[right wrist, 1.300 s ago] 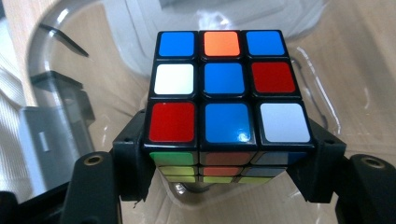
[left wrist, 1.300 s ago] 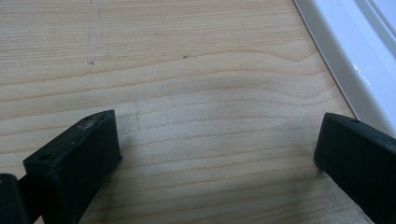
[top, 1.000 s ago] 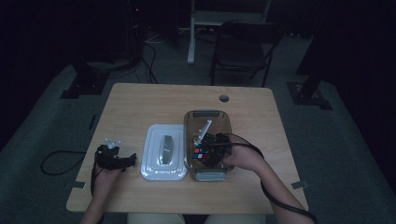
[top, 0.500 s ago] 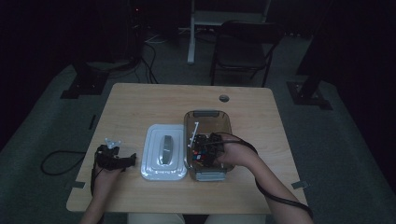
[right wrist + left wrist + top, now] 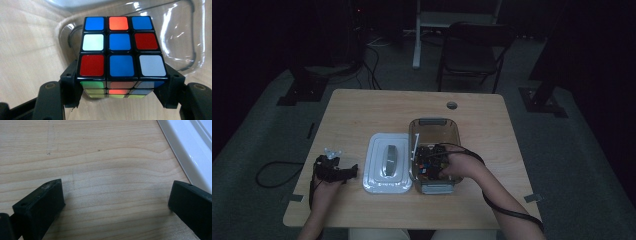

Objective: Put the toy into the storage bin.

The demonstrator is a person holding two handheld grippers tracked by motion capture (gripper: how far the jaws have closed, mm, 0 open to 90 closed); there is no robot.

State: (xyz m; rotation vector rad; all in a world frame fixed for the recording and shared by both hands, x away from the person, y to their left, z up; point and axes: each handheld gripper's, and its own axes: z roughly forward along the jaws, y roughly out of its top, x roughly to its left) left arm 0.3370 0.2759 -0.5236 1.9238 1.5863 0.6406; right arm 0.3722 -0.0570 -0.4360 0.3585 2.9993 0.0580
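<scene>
— Gripping a scrambled, black-edged plastic puzzle cube (image 5: 121, 53) with blue, red, orange, white and green stickers, the right tongs (image 5: 121, 93) are clenched on it: one black jaw presses each side of the cube's lower layer. Do you agree?

— Yes. In the right gripper view the cube sits squarely between the jaws, its top face towards the camera with a blue sticker at the centre.

— And where is the cube on the worktop?

— In the high view it is down inside the clear, rounded rectangular plastic tub (image 5: 435, 125), towards the tub's 6 o'clock end. The right hand (image 5: 462, 167) comes in from about 4 o'clock. The tub's transparent wall curves behind the cube in the right gripper view.

— What lies beside the tub?

— A white rectangular plastic lid (image 5: 388, 162) with a grey handle at its centre, flat on the pale wooden worktop (image 5: 362, 115) at the tub's 9 o'clock, just beside it.

— The left tongs (image 5: 349, 171)?

— Released. In the left gripper view the two black jaws stand wide apart over bare wood with nothing between them, and the lid's white edge runs past at 2 o'clock. From above, the left hand (image 5: 328, 172) rests on the worktop at the lid's 9 o'clock, near but not touching it.
</scene>
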